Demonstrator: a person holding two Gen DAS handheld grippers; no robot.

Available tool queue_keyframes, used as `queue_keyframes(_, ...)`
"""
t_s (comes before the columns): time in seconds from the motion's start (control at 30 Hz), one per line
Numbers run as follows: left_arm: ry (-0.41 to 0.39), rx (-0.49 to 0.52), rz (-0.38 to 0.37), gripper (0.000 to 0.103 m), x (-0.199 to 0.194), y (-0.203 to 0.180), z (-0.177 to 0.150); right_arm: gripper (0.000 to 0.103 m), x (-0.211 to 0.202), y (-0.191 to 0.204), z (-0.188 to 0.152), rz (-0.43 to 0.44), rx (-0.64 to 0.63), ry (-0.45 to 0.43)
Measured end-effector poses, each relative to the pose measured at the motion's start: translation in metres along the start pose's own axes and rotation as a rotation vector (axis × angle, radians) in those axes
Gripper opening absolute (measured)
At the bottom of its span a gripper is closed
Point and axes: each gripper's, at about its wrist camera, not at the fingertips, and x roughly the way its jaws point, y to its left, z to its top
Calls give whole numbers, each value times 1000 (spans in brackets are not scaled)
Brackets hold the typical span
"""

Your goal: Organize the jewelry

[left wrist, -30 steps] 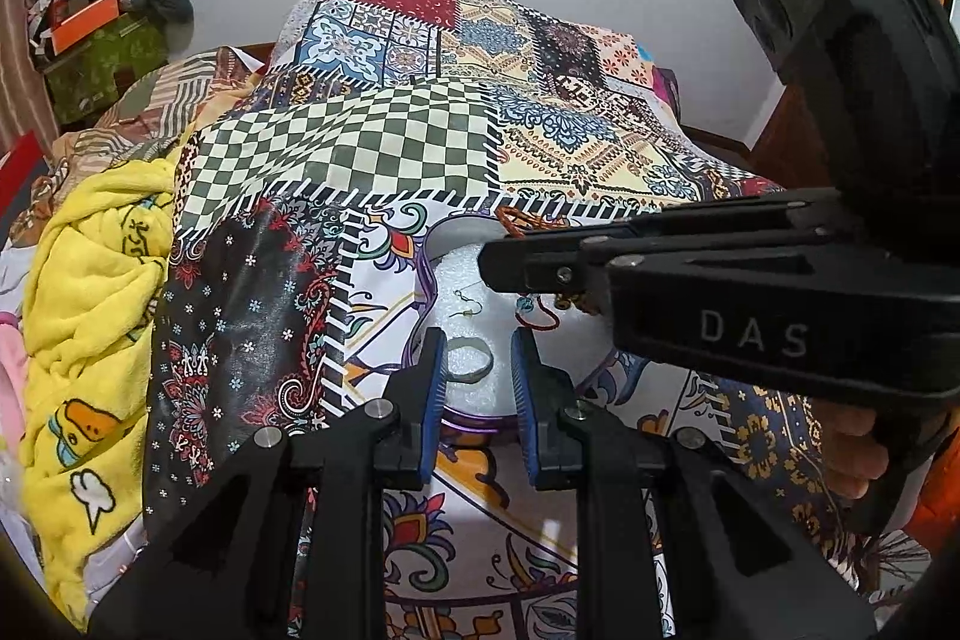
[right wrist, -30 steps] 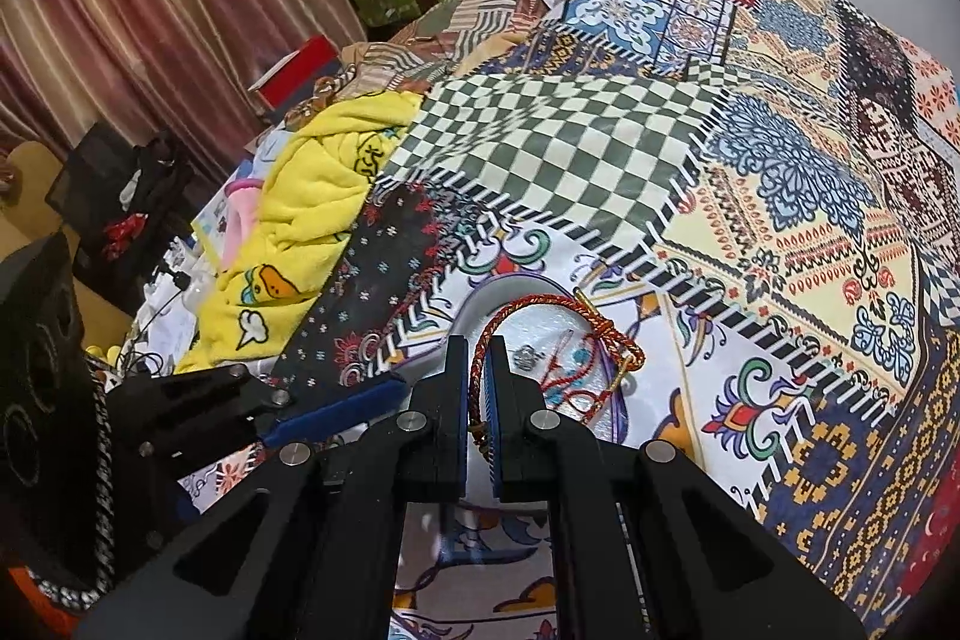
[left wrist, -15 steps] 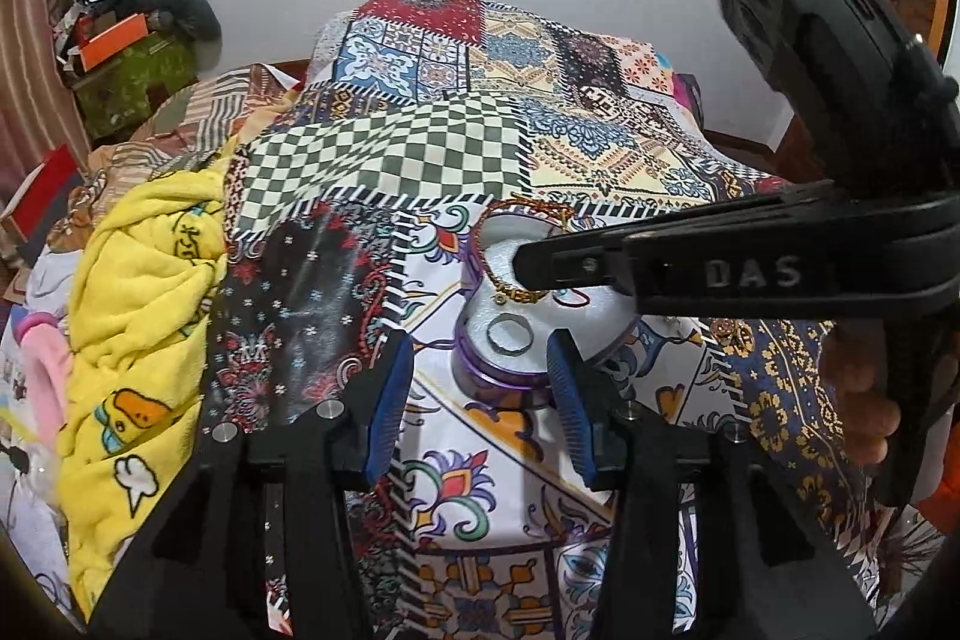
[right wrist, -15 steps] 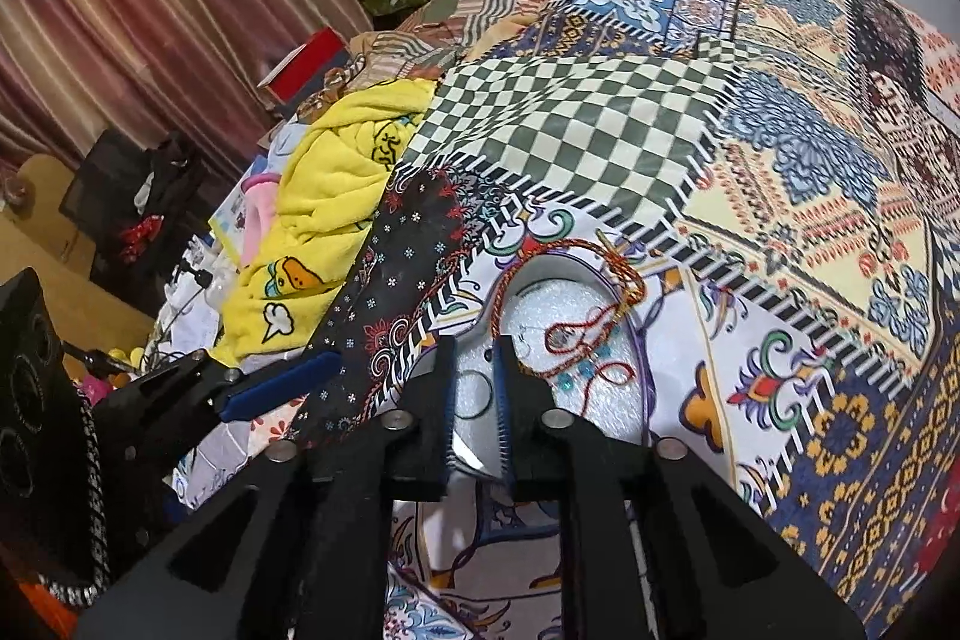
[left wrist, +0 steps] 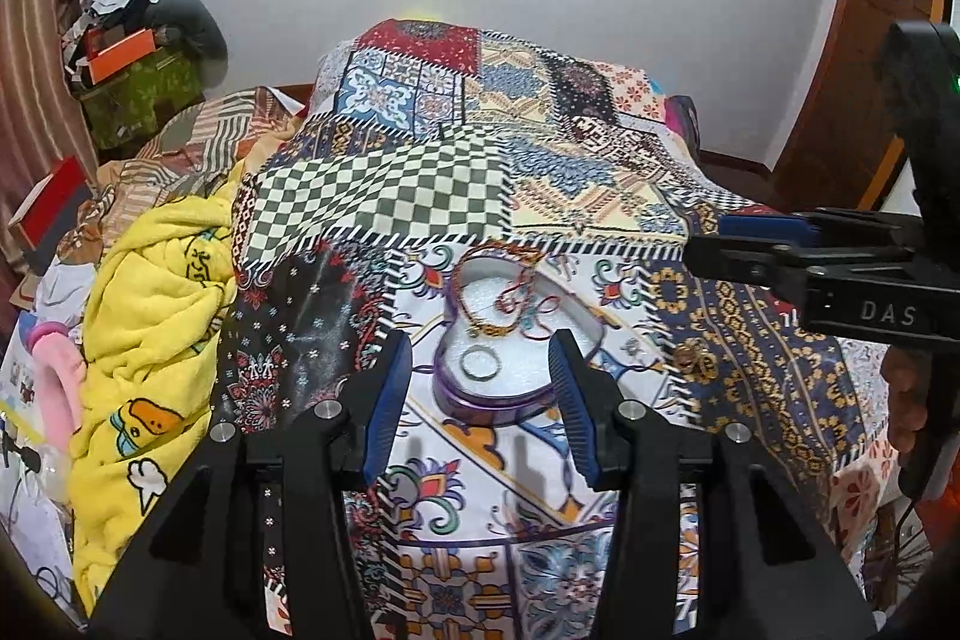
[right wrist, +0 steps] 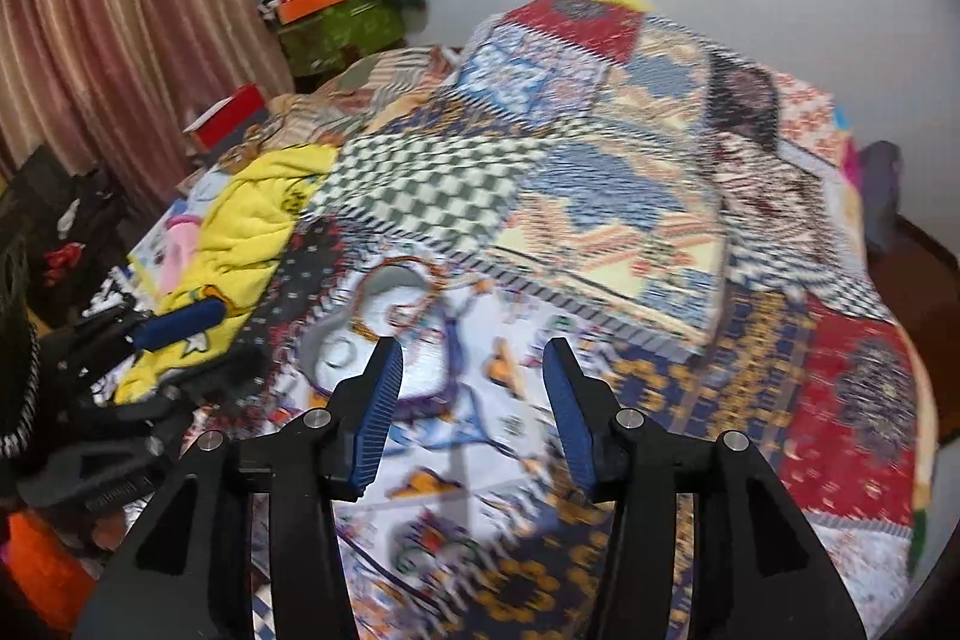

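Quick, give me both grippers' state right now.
Left gripper: open, holding nothing.
Right gripper: open, holding nothing.

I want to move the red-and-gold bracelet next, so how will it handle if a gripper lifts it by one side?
The bracelet is probably floppy: it lies in an uneven loop with loose cord ends. It looks thin, so likely light. Draped partly over the rim of the box, it may snag or drag.

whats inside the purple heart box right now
On the white foam lining of the purple heart box lie a silver ring and a tangle of red and gold bracelets, partly draped over the rim. Anything under the tangle is hidden.
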Motion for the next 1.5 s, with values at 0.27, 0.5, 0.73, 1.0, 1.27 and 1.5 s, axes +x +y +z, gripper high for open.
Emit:
queue_keyframes(0.27,18,31,-47,50,1,-30,1,45,-16,-33,-30,-96,39,13)
queue_keyframes(0.5,86,57,-110,50,25,-60,-6,45,-11,-59,-60,-125,85,77)
queue_keyframes(0.73,164,67,-152,50,55,-80,-20,45,11,-71,-83,-102,105,158)
queue_keyframes(1.0,213,59,-170,39,74,-80,-31,45,39,-62,-83,-43,79,205)
queue_keyframes(1.27,239,60,-232,24,87,-83,-33,31,50,-59,-80,-41,54,181)
queue_keyframes(1.5,270,59,-278,22,102,-94,-31,18,50,-60,-79,-35,50,156)
